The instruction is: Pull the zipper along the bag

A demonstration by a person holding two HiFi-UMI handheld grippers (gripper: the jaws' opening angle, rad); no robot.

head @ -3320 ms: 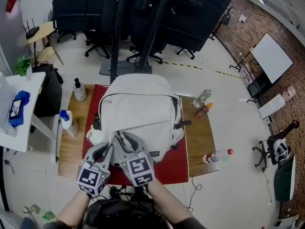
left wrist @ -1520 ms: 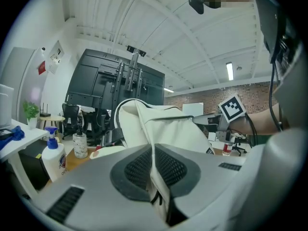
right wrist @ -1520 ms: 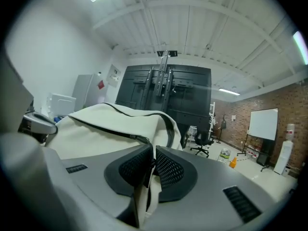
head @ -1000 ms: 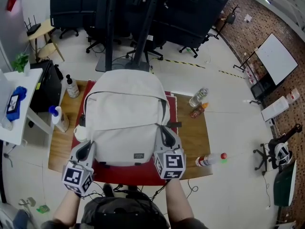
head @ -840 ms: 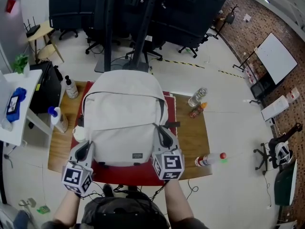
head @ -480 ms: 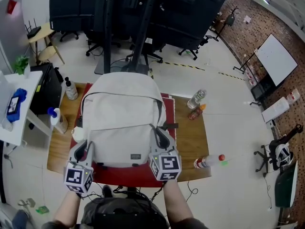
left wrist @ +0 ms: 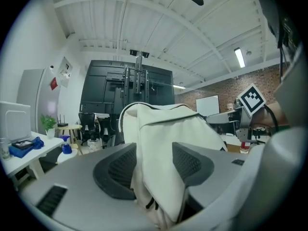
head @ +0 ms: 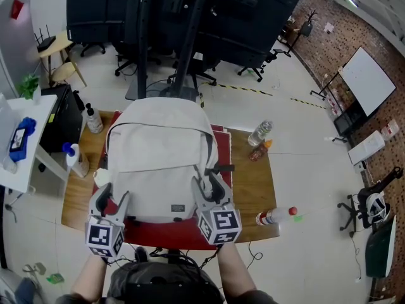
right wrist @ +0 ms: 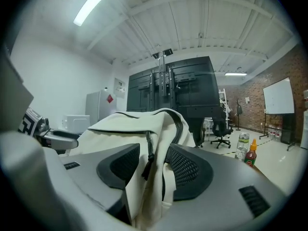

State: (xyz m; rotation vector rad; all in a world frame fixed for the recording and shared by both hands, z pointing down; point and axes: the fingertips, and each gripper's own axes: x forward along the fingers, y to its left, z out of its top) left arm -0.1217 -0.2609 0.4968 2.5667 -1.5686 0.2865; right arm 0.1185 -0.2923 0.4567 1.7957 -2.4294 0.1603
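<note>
Head view sets the pale grey backpack (head: 161,160) at mid-frame, resting on a red mat (head: 171,233) over the wooden counter (head: 256,182). The left hand-held gripper (head: 112,195) sits at its lower left corner and the right hand-held gripper (head: 207,185) at its lower right.

Both have just been opening and now stand spread. Loose woven fabric folds lie between the ribbed dark pads (left wrist: 118,170) without being pinched. In the right gripper view a dark cord-like zipper pull (right wrist: 144,165) dangles in the gap, unheld.

The dark zipper line (head: 158,126) arcs smoothly over the padded, rounded top and looks shut, so I judge this the release after a pull.

The next move likely calls for backing both grippers off without snagging the soft cloth, or re-pinching the slim pull squarely if travel remains.
</note>
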